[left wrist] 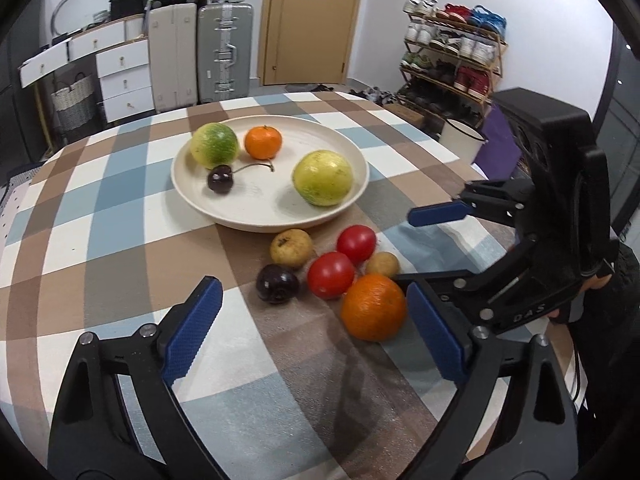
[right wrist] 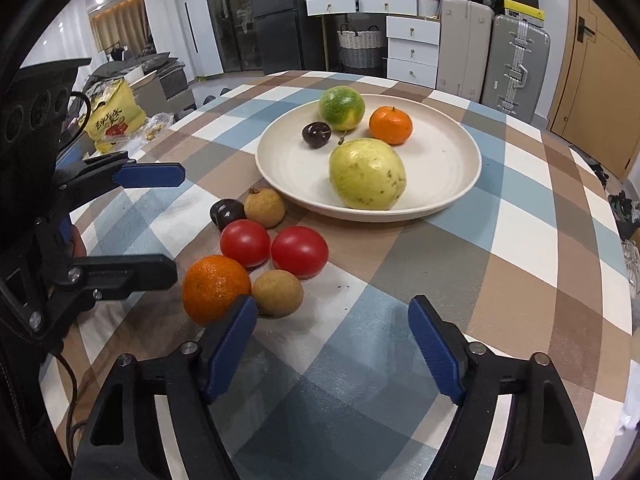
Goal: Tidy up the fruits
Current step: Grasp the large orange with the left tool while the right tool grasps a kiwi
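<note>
1. One plate (left wrist: 356, 196), ahead of both grippers.
2. Two oranges: (left wrist: 263, 142) on the plate, (left wrist: 373, 307) just before the left gripper's (left wrist: 316, 326) right finger.
3. Two tomatoes (left wrist: 331, 274), (left wrist: 356, 242).
4. Two green-yellow fruits (left wrist: 323, 177), (left wrist: 214, 144).
5. Two dark cherries (left wrist: 219, 179), (left wrist: 277, 283).
6. Two brown longans (left wrist: 291, 247), (left wrist: 383, 265).
</note>
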Demonstrator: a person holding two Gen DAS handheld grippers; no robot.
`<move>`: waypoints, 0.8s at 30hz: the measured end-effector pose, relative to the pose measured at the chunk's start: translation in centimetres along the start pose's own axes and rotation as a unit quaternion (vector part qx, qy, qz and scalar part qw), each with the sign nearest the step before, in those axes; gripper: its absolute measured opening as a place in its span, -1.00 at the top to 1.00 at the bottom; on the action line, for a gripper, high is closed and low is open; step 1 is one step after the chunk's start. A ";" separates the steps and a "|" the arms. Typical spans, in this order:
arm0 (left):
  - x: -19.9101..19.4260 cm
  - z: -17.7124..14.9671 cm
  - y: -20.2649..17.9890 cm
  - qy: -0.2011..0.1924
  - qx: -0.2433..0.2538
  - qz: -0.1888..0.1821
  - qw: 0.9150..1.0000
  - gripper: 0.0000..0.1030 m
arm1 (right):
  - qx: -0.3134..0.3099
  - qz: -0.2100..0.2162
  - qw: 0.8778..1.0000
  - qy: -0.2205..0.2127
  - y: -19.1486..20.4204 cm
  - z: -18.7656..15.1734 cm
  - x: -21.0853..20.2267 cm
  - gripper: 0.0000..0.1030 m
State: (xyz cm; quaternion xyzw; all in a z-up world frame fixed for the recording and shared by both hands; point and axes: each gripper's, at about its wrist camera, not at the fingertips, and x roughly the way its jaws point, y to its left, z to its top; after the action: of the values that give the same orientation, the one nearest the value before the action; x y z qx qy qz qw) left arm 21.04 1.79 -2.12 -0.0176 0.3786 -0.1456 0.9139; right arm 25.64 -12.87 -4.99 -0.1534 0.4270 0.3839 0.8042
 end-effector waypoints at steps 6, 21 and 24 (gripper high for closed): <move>0.5 -0.5 -1.0 0.020 0.019 -0.021 0.999 -0.69 | -0.006 0.007 1.000 -0.005 0.3 0.2 0.1 -0.33; 2.2 -1.4 -2.8 0.055 0.045 -0.054 0.996 0.24 | 0.001 0.050 0.999 -0.011 0.6 0.5 0.3 0.19; 2.2 -1.3 -2.6 0.055 0.040 -0.056 0.996 0.26 | 0.001 0.058 0.998 -0.012 0.7 0.5 0.3 0.30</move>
State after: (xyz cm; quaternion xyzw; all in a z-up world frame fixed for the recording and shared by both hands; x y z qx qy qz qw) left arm 20.92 -1.18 -4.21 0.0057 0.4209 -0.2125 0.8818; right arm 25.55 -11.98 -4.89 -0.1226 0.4260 0.4314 0.7857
